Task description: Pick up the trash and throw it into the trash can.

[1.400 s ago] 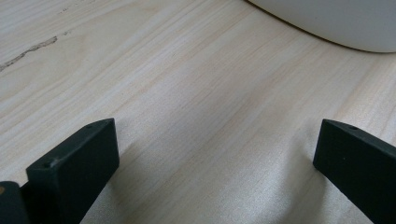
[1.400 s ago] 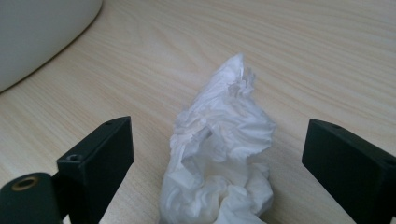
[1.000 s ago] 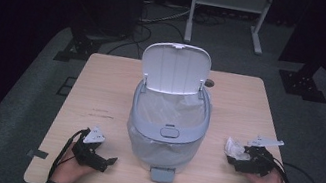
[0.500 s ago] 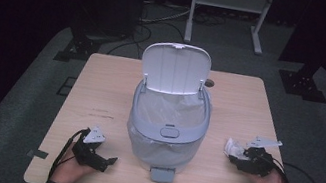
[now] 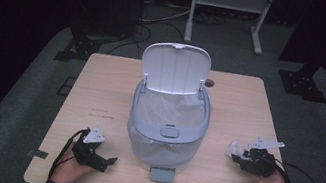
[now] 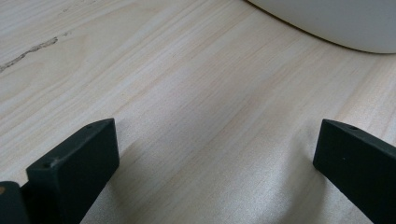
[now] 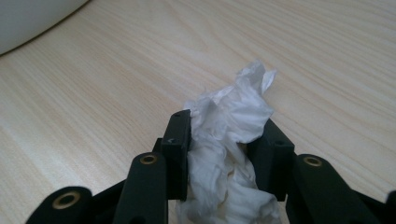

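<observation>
A grey-white pedal bin (image 5: 167,128) stands mid-table with its lid (image 5: 175,68) tipped up and a clear liner inside. Its foot pedal (image 5: 161,174) faces the front edge. My right gripper (image 5: 236,155) rests on the table right of the bin, shut on a crumpled white tissue (image 5: 234,147). The right gripper view shows the tissue (image 7: 229,135) squeezed between the jaws just above the wood. My left gripper (image 5: 105,160) lies on the table left of the bin, jaws wide apart and nothing between them (image 6: 215,154). The bin's curved wall (image 6: 336,23) shows ahead of it.
The wooden table (image 5: 100,90) has a dark scuff line on its left half (image 6: 28,49). A metal stand (image 5: 229,7) and cables lie on the dark floor behind. Cables trail from both grippers off the front edge.
The right gripper with the tissue has edged slightly. The left gripper and the bin have stayed put.
</observation>
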### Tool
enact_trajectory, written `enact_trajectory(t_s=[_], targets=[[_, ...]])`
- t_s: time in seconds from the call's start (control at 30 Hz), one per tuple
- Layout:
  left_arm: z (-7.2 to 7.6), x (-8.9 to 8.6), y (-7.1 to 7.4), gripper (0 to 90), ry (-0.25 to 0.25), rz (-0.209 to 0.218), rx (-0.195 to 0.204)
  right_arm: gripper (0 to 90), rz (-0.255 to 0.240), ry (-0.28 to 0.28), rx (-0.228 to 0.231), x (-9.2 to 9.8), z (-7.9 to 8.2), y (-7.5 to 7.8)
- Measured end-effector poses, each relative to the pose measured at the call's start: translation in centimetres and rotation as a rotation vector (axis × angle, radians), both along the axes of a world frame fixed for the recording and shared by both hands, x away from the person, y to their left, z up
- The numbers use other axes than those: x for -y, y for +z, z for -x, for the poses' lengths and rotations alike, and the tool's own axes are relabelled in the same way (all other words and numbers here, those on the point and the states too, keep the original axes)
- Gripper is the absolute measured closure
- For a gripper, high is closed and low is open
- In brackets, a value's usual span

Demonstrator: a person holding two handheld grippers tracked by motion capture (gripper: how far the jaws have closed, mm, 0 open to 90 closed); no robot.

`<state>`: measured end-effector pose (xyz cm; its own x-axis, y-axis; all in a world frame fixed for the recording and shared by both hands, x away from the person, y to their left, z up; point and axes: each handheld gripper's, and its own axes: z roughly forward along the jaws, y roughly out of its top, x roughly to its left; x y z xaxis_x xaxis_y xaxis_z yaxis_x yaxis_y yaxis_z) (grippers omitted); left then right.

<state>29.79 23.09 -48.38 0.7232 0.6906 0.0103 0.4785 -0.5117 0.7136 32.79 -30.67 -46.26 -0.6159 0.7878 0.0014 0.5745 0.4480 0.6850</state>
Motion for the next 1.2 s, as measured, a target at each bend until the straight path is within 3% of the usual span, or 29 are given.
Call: enact_trajectory(t_s=[0.23,0.5,0.87,1.2], targets=[[0.0,-0.1,0.0,0.0,-0.018,0.001,-0.001,62.3,-0.032,0.015,0.008,0.2,0.1,0.7],[-0.1,-0.6,0.0,0.0,-0.077,0.000,-0.001,62.3,-0.082,0.042,0.017,0.2,0.6,1.4],[-0.1,-0.7,0.0,0.0,-0.080,-0.001,-0.001,62.3,-0.142,0.096,0.031,-0.2,0.9,3.1],[-0.1,-0.7,0.0,0.0,-0.081,-0.004,0.000,62.6,-0.157,0.139,0.069,-0.9,1.0,4.8]])
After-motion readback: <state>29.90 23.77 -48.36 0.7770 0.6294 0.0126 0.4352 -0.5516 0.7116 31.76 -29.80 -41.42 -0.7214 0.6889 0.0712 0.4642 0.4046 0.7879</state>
